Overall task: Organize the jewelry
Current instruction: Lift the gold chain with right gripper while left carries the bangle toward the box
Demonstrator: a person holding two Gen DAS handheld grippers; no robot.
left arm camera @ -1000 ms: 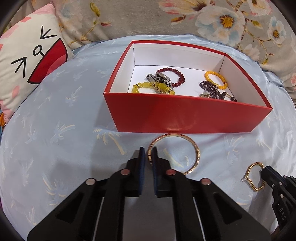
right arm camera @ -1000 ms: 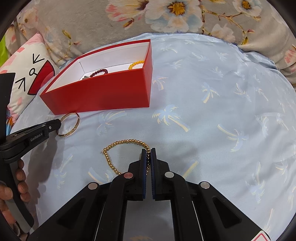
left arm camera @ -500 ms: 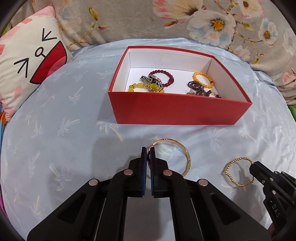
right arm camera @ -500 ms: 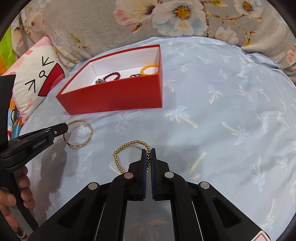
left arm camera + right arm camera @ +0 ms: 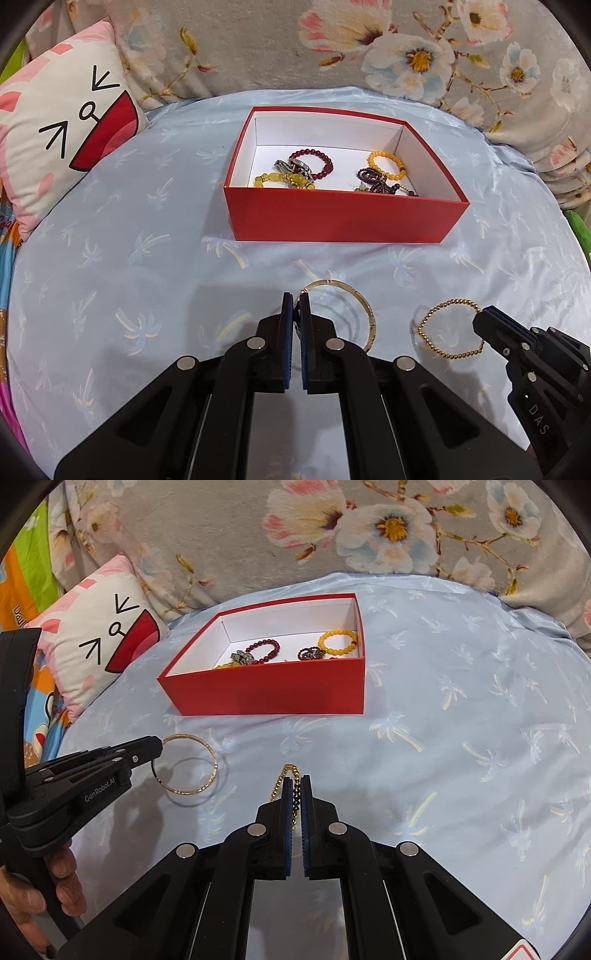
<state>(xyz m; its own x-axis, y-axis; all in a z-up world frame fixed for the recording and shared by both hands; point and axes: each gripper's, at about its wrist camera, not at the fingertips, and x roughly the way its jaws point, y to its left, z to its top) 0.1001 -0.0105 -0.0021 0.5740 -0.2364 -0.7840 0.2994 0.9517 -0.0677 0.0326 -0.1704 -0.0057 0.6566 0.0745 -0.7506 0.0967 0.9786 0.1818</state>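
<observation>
Nearest the lens, left side: left gripper (image 5: 295, 299), fingers pressed together on the rim of the gold bangle (image 5: 364, 314); bangle ring hangs off its tip above the blue sheet (image 5: 110, 258), casting a ring shadow below it.
Right side, near: right gripper (image 5: 296, 781) pinching the gold bead bracelet (image 5: 286, 773); beads run between the blue pads and arch out past the tips.
Seen across: from the left wrist view the bead bracelet loop (image 5: 448, 332) sits at the right gripper's tip (image 5: 480, 321), just beside the bangle, not touching it.
Hand: bare fingers (image 5: 64, 893) wrap the left gripper's handle.
Middle ground: red box (image 5: 343, 218), open, white inside, resting on the sheet beyond both grippers.
Box contents: dark red bead bracelet (image 5: 314, 162), yellow bead bracelet (image 5: 386, 164), purple beads (image 5: 373, 181), yellow chunky strand (image 5: 284, 179), a silver piece (image 5: 291, 168).
Far left: cat-face pillow (image 5: 62, 136).
Far back: floral blanket (image 5: 332, 48).
</observation>
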